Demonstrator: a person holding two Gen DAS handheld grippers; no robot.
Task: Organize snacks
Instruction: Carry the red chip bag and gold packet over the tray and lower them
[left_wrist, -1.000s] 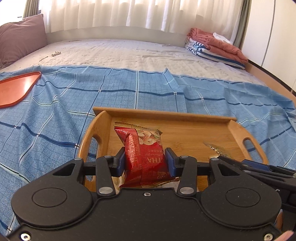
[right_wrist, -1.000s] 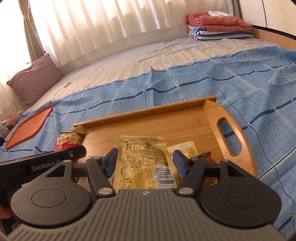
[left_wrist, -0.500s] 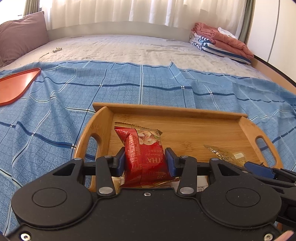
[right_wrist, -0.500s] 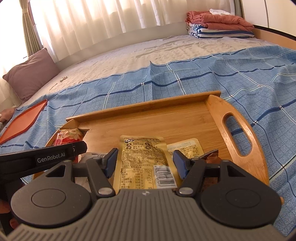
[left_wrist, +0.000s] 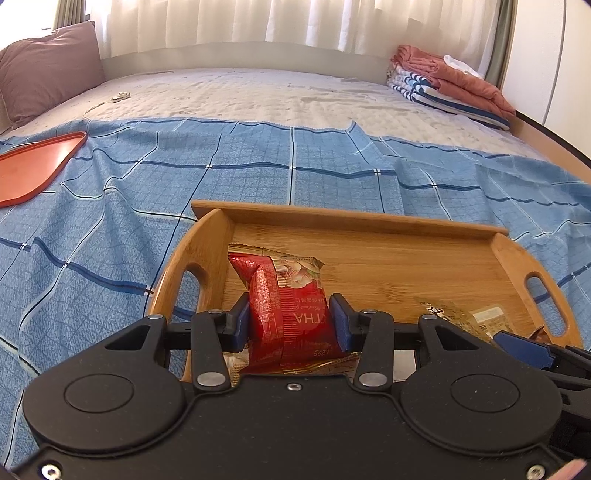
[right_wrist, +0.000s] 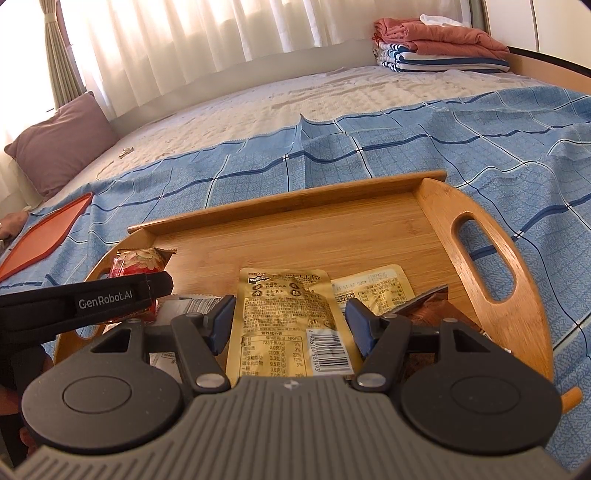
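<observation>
A wooden tray (left_wrist: 347, 218) with handle slots lies on the blue checked cloth. My left gripper (left_wrist: 290, 321) is shut on a red snack packet (left_wrist: 280, 284), holding it upright over the tray's left end. My right gripper (right_wrist: 290, 325) is shut on a yellow snack packet (right_wrist: 284, 295), barcode side up, over the tray (right_wrist: 288, 201). In the right wrist view the red packet (right_wrist: 138, 260) shows behind the left gripper's black body (right_wrist: 122, 291). A pale yellow packet (right_wrist: 376, 288) and a brown packet (right_wrist: 424, 306) lie on the tray under the right gripper.
An orange tray (left_wrist: 33, 166) lies on the cloth at far left. A mauve pillow (left_wrist: 48, 70) is at the back left of the bed and folded blankets (left_wrist: 450, 88) at the back right. A small silver packet (right_wrist: 192, 304) lies near the tray's front.
Both grippers have sunk a little toward the wooden tray, each still carrying its packet. The grips look the same.
</observation>
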